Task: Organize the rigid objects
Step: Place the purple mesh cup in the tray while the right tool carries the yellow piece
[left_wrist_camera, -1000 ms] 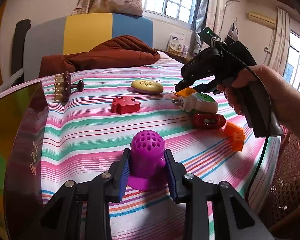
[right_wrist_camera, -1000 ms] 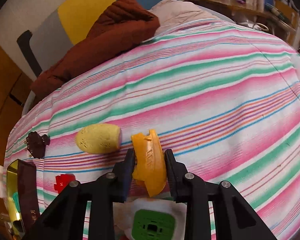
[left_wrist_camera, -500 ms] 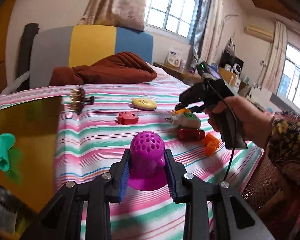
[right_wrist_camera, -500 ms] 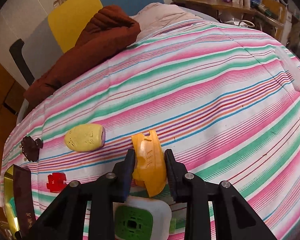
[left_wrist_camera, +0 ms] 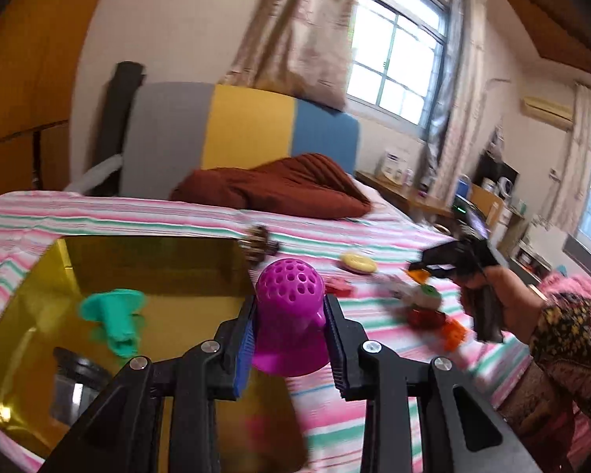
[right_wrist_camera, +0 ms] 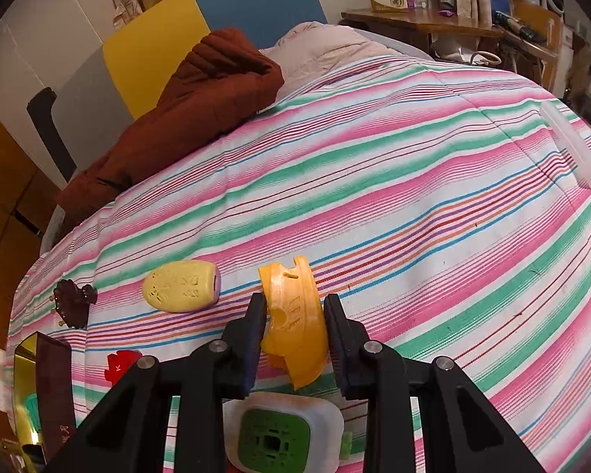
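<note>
Left wrist view: my left gripper (left_wrist_camera: 288, 333) has its jaws clamped on the purple holed piece (left_wrist_camera: 289, 311); the gold box (left_wrist_camera: 98, 315) at nine o'clock holds one teal piece (left_wrist_camera: 116, 321). My right gripper (right_wrist_camera: 293, 339) grips the orange piece (right_wrist_camera: 295, 315); several remain on the bed (right_wrist_camera: 413, 205).

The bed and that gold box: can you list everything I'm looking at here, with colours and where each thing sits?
perforated dome piece: 1, magenta, in left gripper
curved piece: 1, orange, in right gripper
gold box: 1, open, bed's left side
teal piece: 1, inside box
oval piece: 1, pale yellow, on striped bedspread
puzzle piece: 1, red, near box
knobbed piece: 1, dark brown, near box
white-green device: 1, under right gripper
blanket: 1, rust brown, by headboard
left gripper: shut
right gripper: shut
hand: holds right gripper
</note>
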A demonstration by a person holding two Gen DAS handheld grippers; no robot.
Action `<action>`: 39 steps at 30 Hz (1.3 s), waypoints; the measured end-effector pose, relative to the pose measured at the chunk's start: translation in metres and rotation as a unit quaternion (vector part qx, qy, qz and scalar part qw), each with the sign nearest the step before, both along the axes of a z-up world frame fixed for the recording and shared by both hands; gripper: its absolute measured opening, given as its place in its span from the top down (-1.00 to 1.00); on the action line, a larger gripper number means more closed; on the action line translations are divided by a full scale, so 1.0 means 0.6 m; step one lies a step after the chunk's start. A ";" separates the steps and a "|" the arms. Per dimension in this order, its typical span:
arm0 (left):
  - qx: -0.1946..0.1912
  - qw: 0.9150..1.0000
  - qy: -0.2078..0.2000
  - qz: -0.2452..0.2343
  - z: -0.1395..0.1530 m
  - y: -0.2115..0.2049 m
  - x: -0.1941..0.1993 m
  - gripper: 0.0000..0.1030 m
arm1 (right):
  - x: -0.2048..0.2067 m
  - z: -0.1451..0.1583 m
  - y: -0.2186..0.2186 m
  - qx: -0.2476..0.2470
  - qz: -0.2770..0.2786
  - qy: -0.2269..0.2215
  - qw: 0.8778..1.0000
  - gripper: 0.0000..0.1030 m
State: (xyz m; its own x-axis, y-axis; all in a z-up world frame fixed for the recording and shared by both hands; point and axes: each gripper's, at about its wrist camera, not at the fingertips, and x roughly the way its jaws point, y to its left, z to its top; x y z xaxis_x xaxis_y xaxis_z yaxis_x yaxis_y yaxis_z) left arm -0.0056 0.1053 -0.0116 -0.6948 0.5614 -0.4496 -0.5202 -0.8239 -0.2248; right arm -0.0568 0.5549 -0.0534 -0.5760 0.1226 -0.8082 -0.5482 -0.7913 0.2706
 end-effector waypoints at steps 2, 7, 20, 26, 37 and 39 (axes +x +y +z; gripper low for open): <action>-0.003 1.000 -0.001 0.021 -0.001 -0.026 -0.016 0.38 | -0.001 0.002 -0.004 0.006 0.003 0.000 1.000 0.41; -0.005 0.996 -0.022 0.083 -0.019 -0.105 -0.062 0.38 | -0.007 0.006 -0.017 0.021 0.019 0.004 1.000 0.41; -0.010 0.981 -0.091 0.171 -0.081 -0.212 -0.141 0.38 | -0.017 0.024 -0.119 0.008 0.092 0.050 0.994 0.41; -0.041 0.977 -0.101 0.181 -0.088 -0.206 -0.146 0.38 | -0.017 0.025 -0.148 0.007 0.122 0.056 0.991 0.41; -0.091 0.965 -0.128 0.208 -0.106 -0.194 -0.159 0.34 | -0.006 0.058 -0.248 0.009 0.212 0.110 0.971 0.41; -0.092 0.964 -0.132 0.211 -0.107 -0.195 -0.160 0.29 | -0.004 0.059 -0.269 0.013 0.228 0.110 0.967 0.41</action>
State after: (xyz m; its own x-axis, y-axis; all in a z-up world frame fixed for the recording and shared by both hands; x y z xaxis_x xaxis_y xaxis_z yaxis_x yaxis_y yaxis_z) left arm -0.1019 -0.0117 -0.0755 -0.6909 0.1477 -0.7077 -0.0745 -0.9882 -0.1336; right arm -0.0592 0.3935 -0.0179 -0.7325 -0.1673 -0.6599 -0.0711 -0.9452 0.3186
